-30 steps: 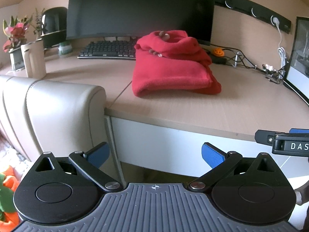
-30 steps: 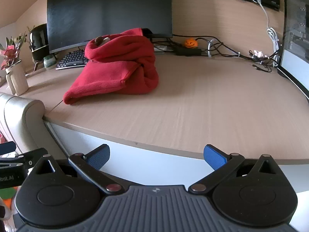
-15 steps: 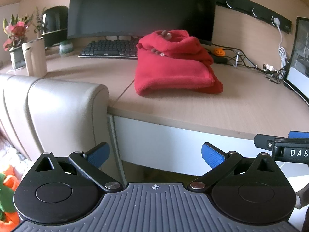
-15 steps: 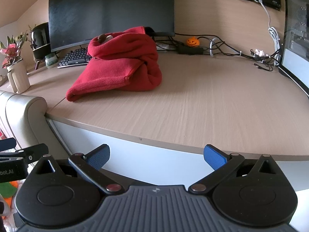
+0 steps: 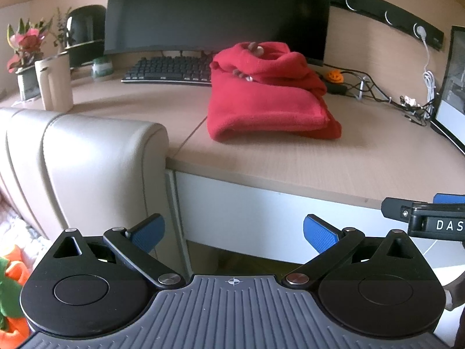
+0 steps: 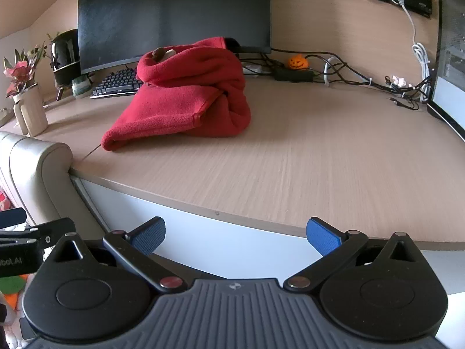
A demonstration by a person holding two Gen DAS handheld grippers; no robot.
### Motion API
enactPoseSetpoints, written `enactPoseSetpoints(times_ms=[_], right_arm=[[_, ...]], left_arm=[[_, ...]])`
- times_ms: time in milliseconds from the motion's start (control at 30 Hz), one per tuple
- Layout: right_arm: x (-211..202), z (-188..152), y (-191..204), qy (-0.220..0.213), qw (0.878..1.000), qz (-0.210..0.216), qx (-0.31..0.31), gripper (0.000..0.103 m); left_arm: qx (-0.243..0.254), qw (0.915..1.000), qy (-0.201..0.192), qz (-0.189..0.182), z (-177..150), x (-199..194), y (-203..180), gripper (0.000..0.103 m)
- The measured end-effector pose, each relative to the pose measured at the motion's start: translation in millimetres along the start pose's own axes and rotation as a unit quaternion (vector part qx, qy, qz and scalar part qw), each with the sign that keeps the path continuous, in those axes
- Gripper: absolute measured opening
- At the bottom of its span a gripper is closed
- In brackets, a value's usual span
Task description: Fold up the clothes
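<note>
A red fleece garment (image 5: 267, 99) lies in a folded bundle on the wooden desk (image 5: 319, 160), in front of the monitor. It also shows in the right wrist view (image 6: 186, 101). My left gripper (image 5: 234, 234) is open and empty, held below and in front of the desk's front edge. My right gripper (image 6: 235, 234) is open and empty too, also off the desk's front edge. Part of the right gripper shows at the right of the left wrist view (image 5: 421, 215).
A beige padded chair back (image 5: 75, 157) stands against the desk's left front. A keyboard (image 5: 168, 69), a dark monitor (image 5: 218, 11), a vase with flowers (image 5: 26, 67) and a beige holder (image 5: 55, 84) sit at the back left. Cables (image 6: 363, 78) and a second screen (image 6: 450, 67) are at the right.
Both grippers have dropped slightly, away from the desk's edge. The garment has not moved. Both stay open.
</note>
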State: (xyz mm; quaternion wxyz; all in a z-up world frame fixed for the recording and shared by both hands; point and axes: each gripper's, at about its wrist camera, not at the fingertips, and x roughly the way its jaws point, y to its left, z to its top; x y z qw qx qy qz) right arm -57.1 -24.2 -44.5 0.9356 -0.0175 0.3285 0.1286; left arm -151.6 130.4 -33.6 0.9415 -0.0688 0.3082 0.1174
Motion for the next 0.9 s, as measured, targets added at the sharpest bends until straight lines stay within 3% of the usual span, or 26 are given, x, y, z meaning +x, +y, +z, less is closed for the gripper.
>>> enactPoseSetpoints(times_ms=[633, 767, 900], right_arm=[[13.7, 8.9, -15.6, -0.001, 1.0, -0.002, 0.004, 0.103], [20.4, 28.1, -29.0, -0.009, 1.0, -0.004, 0.006, 0.103], [29.8, 62.5, -57.7, -0.028, 0.999, -0.013, 0.018, 0.103]], left_arm=[[-0.001, 0.9999, 0.007, -0.015, 8.7, 22.2, -7.5, 0.103], [-0.019, 0.9991, 0.025, -0.027, 17.7, 35.1, -7.0, 0.103], [-0.015, 0.9998, 0.007, -0.015, 34.7, 45.1, -14.8, 0.103]])
